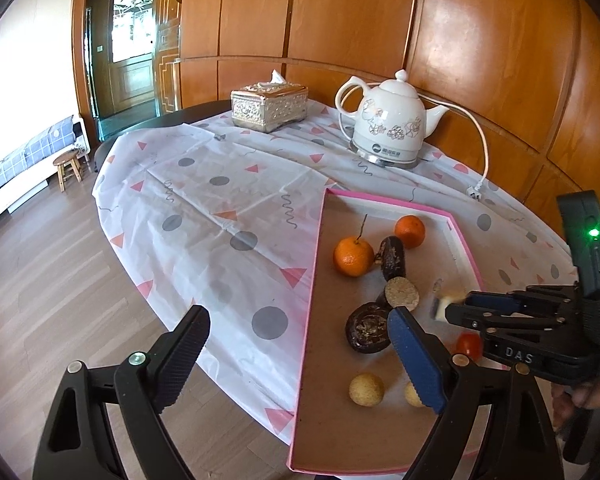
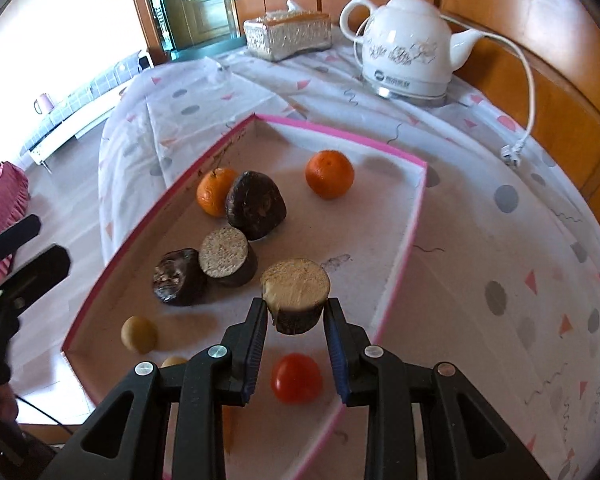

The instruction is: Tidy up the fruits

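A pink-rimmed tray (image 1: pixel 315 264) (image 2: pixel 405 248) lies on the patterned tablecloth. In it are two oranges (image 1: pixel 353 257) (image 2: pixel 329 174), dark brown fruit pieces (image 1: pixel 367 332) (image 2: pixel 256 204), one with its tan cut face (image 1: pixel 402 292) (image 2: pixel 225 252) upward, a red tomato (image 1: pixel 469 346) (image 2: pixel 296 378) and two small tan round fruits (image 1: pixel 366 389) (image 2: pixel 139 334). My right gripper (image 2: pixel 296 306) (image 1: pixel 456 306) is shut on a dark cut fruit piece (image 2: pixel 296 296), held above the tray floor near the tomato. My left gripper (image 1: pixel 298 314) stands open over the tray's left rim, nothing between its fingers.
A white electric kettle (image 1: pixel 388 124) (image 2: pixel 408 48) and a silver tissue box (image 1: pixel 269 107) (image 2: pixel 288 36) stand at the table's far side. The kettle's cord and plug (image 1: pixel 475 192) (image 2: pixel 510 156) lie right of the tray. Wood panelling runs behind; the table edge and floor lie left.
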### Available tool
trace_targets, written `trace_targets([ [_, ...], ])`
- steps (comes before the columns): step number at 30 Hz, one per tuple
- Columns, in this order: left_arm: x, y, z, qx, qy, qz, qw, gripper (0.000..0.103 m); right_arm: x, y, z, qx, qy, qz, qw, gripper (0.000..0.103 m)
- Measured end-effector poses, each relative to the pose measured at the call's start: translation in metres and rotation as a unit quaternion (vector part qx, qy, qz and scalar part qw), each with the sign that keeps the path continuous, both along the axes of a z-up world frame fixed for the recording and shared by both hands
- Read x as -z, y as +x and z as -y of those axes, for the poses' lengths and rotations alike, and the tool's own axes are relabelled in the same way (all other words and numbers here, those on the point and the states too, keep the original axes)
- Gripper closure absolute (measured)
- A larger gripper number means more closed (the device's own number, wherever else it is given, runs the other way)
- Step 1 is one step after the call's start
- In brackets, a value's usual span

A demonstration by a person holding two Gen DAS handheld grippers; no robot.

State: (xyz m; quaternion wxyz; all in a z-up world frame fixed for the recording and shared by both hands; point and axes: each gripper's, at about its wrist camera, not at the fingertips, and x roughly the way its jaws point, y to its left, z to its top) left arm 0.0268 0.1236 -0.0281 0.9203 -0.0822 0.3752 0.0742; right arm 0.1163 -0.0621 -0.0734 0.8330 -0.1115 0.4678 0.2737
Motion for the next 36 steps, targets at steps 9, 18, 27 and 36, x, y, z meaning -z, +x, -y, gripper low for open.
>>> trace_targets([
  [9, 0.000, 0.000, -0.003, -0.006, -0.003, 0.004, 1.0000, 0.009, 0.003, -0.002, 0.013, 0.019, 0.030, -0.017, 0.999, 0.071],
  [18, -0.016, -0.008, 0.011, 0.011, 0.011, 0.039, 0.9991, 0.000, -0.006, -0.027, 0.033, 0.060, 0.054, 0.002, 0.997, 0.071],
  [27, -0.031, -0.019, 0.038, 0.049, 0.032, 0.073, 0.9956, 0.000, -0.018, -0.066, 0.054, 0.117, 0.057, 0.054, 0.990, 0.066],
  [36, -0.038, -0.029, 0.062, 0.074, 0.039, 0.089, 0.9925, 0.000, -0.019, -0.097, 0.074, 0.170, 0.054, 0.089, 0.980, 0.063],
])
